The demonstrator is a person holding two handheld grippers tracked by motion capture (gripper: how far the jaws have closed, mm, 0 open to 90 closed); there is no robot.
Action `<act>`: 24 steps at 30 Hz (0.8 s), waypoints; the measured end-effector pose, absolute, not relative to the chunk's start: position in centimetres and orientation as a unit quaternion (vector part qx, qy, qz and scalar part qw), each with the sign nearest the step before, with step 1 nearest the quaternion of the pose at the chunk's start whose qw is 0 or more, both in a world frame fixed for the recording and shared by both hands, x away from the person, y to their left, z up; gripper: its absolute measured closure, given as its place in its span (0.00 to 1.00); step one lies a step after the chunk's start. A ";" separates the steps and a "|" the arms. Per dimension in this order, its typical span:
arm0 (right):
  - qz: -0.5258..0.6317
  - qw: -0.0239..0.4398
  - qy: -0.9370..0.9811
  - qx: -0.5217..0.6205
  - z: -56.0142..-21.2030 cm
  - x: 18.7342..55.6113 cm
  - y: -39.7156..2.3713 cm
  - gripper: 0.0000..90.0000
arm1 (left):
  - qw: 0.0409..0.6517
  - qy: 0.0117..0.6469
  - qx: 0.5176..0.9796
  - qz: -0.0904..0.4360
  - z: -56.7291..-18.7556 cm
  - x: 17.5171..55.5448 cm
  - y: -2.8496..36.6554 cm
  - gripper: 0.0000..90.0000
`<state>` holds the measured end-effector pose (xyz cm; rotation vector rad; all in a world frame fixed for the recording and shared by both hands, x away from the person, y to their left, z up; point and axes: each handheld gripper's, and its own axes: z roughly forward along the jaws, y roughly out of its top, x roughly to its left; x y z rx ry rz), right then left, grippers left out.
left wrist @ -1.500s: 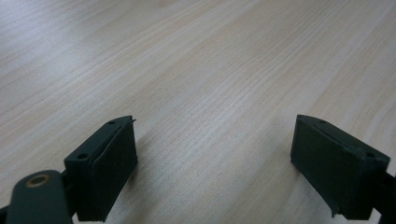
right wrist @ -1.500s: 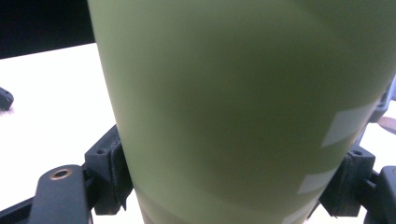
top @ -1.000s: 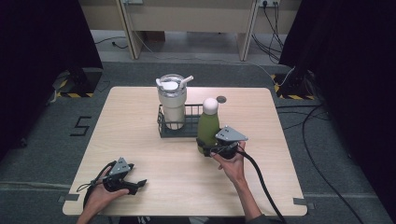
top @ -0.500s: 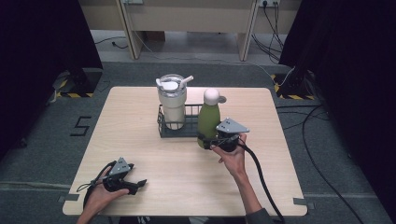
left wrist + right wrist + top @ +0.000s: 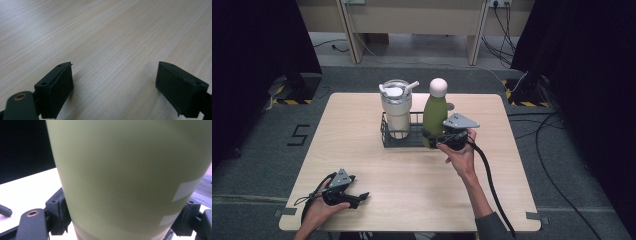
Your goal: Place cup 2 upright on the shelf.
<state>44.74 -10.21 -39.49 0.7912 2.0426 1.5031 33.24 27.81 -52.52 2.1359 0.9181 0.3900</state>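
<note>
My right tongs [image 5: 438,139] grip the green bottle [image 5: 434,114] low on its body, by the wire rack [image 5: 388,137]. It's smooth, rigid, probably heavy; a mid-body grip seems steadier. Left tongs [image 5: 358,198] rest released on the table [image 5: 412,175].

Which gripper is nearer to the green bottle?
The right. The right gripper is clamped on the green bottle at the wire rack; the left gripper rests open near the table's front-left corner.

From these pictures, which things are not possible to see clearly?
- High view: whether the green bottle has its base inside the black wire rack; the right gripper covers it.
- Right gripper view: the bottle's top and base, cut off by the edges.
- High view: the white tumbler lid details, too small.
</note>
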 end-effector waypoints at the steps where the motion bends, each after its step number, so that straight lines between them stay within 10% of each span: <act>1: 0.549 0.240 0.746 0.289 -39.5 44.7 -10.2 0.23 | 0.382 0.360 0.837 0.153 -52.5 33.2 27.8 0.15; 24: 0.542 0.251 0.740 0.309 -36.8 49.0 -9.3 0.23 | 0.383 0.360 0.837 0.153 -52.5 33.2 27.8 0.15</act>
